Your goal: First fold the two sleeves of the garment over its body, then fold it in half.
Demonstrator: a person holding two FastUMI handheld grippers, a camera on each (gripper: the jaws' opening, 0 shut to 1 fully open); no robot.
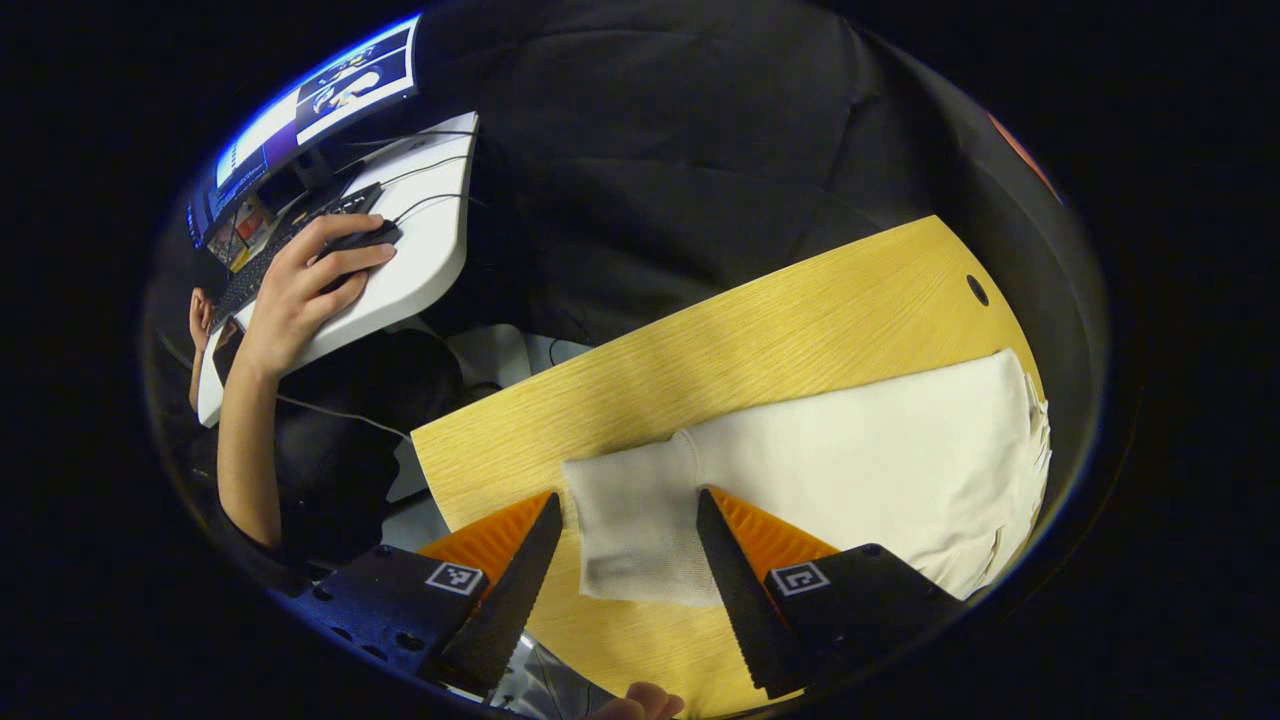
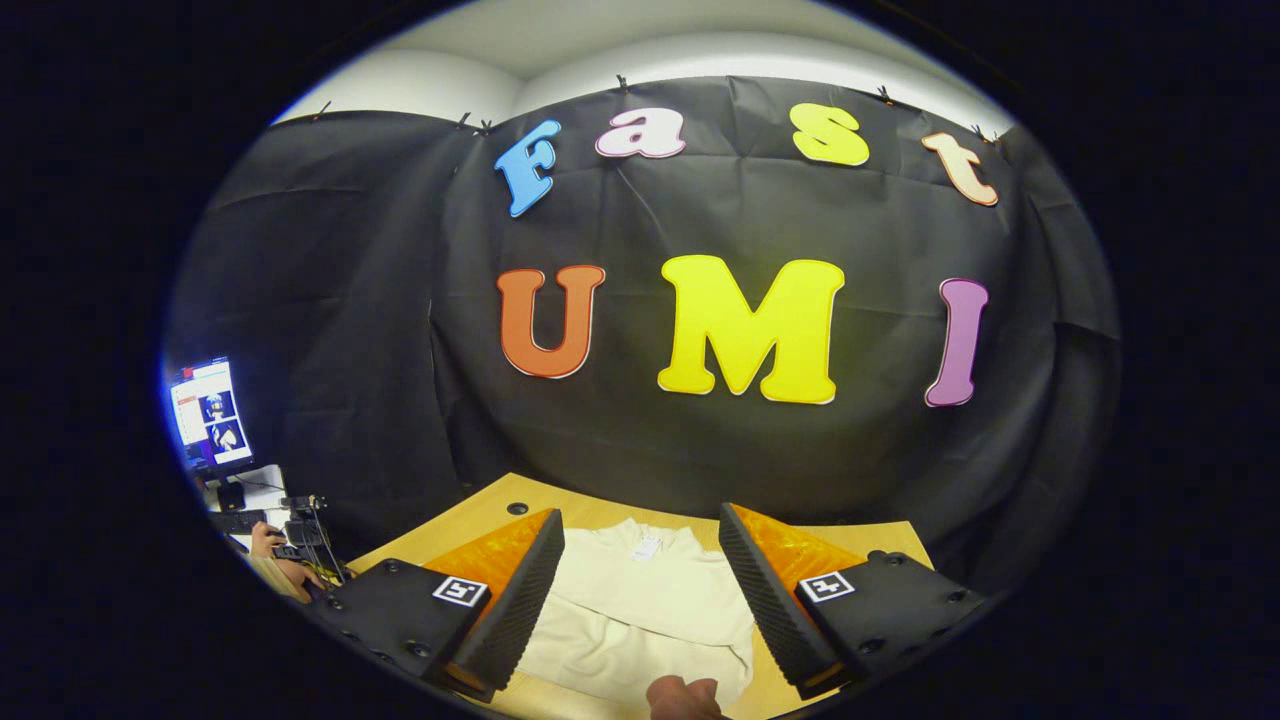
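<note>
Garment (image 1: 860, 450) flat on table (image 1: 700, 340), sleeve (image 1: 630, 530) between wide-open, empty left jaws; right likewise. Risk: pinching one layer, dragging body askew.

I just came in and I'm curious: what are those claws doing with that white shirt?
A person is folding a cream garment on a wooden table with two claws. The left claw is open, its fingers on either side of a sleeve lying flat. The right claw is open above the garment. Nearby, another person's hand rests on a computer mouse.
</note>
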